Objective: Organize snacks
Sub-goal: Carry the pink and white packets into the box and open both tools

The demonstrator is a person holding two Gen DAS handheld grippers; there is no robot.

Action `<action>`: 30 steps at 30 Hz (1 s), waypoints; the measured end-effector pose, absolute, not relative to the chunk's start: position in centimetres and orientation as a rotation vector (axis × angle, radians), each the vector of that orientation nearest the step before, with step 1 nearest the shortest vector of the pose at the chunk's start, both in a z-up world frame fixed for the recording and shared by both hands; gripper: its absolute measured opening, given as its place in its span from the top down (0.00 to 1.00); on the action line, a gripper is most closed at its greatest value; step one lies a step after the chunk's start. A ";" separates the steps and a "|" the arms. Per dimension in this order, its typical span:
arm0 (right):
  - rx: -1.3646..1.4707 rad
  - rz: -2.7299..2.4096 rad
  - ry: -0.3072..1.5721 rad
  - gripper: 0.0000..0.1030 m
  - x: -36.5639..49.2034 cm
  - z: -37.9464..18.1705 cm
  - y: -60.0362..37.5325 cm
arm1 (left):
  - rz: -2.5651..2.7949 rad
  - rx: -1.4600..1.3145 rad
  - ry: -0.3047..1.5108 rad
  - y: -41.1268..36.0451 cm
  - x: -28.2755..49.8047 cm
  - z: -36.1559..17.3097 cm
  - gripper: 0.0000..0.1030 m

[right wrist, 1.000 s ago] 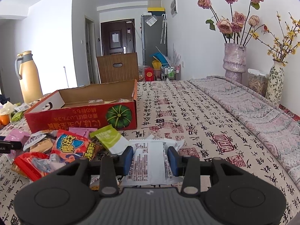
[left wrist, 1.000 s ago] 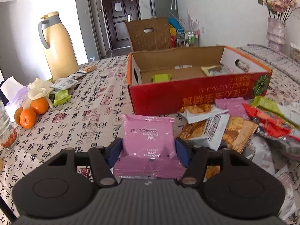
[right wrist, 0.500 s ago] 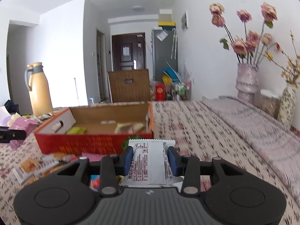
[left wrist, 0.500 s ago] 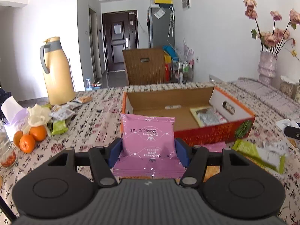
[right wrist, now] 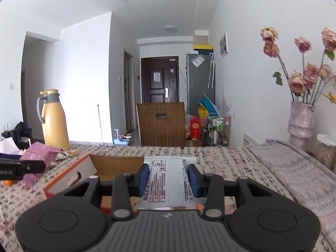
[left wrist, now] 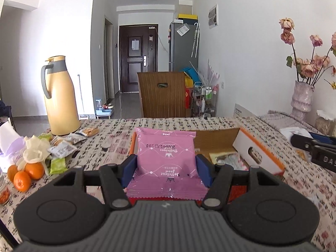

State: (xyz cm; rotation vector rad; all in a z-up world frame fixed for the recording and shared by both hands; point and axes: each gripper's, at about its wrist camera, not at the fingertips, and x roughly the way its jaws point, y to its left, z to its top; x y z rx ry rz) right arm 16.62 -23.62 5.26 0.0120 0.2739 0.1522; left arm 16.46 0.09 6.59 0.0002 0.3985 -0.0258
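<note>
My left gripper [left wrist: 166,171] is shut on a pink snack packet [left wrist: 166,155] and holds it above the near edge of the open red cardboard box [left wrist: 258,153]. My right gripper [right wrist: 168,177] is shut on a white snack packet [right wrist: 168,180] with red print, held above the box's right end [right wrist: 69,176]. The box holds a few packets [left wrist: 224,159]. The left gripper with the pink packet [right wrist: 40,153] shows at the left of the right wrist view. The right gripper's side [left wrist: 315,147] shows at the right of the left wrist view.
A yellow thermos [left wrist: 59,96] stands at the table's far left, with loose snack packets [left wrist: 63,147], oranges [left wrist: 27,173] and a white tissue bag beside it. A flower vase [left wrist: 302,98] stands at the far right. A wooden chair back [left wrist: 161,94] is behind the table.
Both grippers have risen from the table with their packets and moved over the box. The snack pile on the table has dropped out of view.
</note>
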 end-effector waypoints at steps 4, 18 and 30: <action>0.012 0.169 0.267 0.62 19.1 5.7 -22.5 | -0.029 -0.011 0.392 -0.4 18.4 6.9 0.40; 0.045 0.200 0.414 0.62 26.0 1.2 -21.6 | 0.008 -0.052 0.483 0.1 25.7 2.6 0.40; 0.027 0.194 0.441 0.61 26.0 0.3 -21.1 | -0.010 -0.053 0.501 -0.1 25.6 1.0 0.38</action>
